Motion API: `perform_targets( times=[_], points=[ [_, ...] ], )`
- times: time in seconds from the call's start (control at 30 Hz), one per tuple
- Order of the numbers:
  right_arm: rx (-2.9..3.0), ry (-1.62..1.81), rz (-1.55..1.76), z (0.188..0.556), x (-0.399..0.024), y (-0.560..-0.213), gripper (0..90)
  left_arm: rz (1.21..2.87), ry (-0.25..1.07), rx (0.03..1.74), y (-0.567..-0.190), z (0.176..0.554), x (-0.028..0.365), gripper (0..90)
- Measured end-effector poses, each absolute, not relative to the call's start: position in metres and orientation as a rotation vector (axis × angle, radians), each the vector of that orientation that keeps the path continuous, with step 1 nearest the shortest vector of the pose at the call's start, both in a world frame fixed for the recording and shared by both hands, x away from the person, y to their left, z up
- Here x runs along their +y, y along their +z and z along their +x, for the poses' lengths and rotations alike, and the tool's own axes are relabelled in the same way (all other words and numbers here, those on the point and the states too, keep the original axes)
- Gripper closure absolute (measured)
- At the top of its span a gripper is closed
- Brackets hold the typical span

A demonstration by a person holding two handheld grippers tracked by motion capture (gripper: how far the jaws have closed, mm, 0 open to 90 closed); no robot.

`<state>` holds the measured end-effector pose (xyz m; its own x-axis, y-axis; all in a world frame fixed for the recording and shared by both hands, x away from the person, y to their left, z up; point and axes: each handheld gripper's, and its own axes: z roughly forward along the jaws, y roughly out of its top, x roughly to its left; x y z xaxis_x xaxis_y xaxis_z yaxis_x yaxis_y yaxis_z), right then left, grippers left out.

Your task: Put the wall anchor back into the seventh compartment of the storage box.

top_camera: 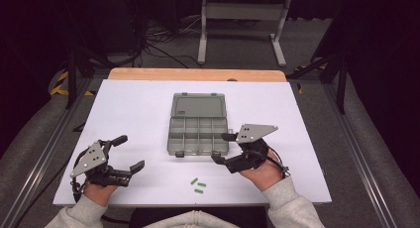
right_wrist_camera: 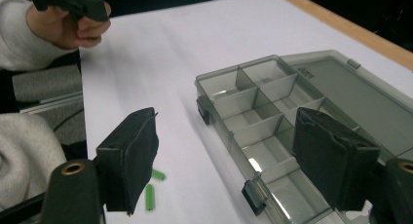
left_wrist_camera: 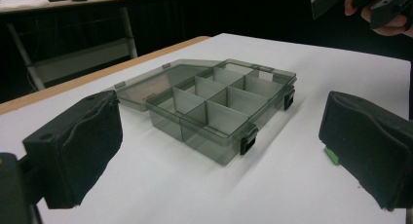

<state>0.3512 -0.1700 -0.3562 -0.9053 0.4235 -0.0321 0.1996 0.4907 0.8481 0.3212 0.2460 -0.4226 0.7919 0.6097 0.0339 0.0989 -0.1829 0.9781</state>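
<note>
Open organiser box [top_camera: 198, 124] at mid-table, lid laid back, its compartments empty as far as I can see; three green pieces [top_camera: 198, 184] lie on the white table [top_camera: 133, 114] in front of it, between my hands. My left gripper [top_camera: 130, 153] rests released at the near left, nothing between its jaws. My right gripper [top_camera: 222, 147], jaws apart and holding nothing, hovers at the box's near right corner, so, as I judge it, sorting the pieces into the box is all still to do.
</note>
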Motion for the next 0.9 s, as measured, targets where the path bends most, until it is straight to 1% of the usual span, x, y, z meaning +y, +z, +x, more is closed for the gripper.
perform_targets(
  times=[0.57, 0.9],
  points=[
    [2.747, 0.987, 0.495, 0.366, -0.139, -0.346, 25.4, 1.721, 0.499, 0.557, -0.422, 0.322, 0.247, 3.0],
    [2.881, 0.747, 0.494, 0.374, -0.124, -0.352, 27.1, 1.723, 0.499, 0.562, -0.423, 0.322, 0.247, 2.9]
  ],
)
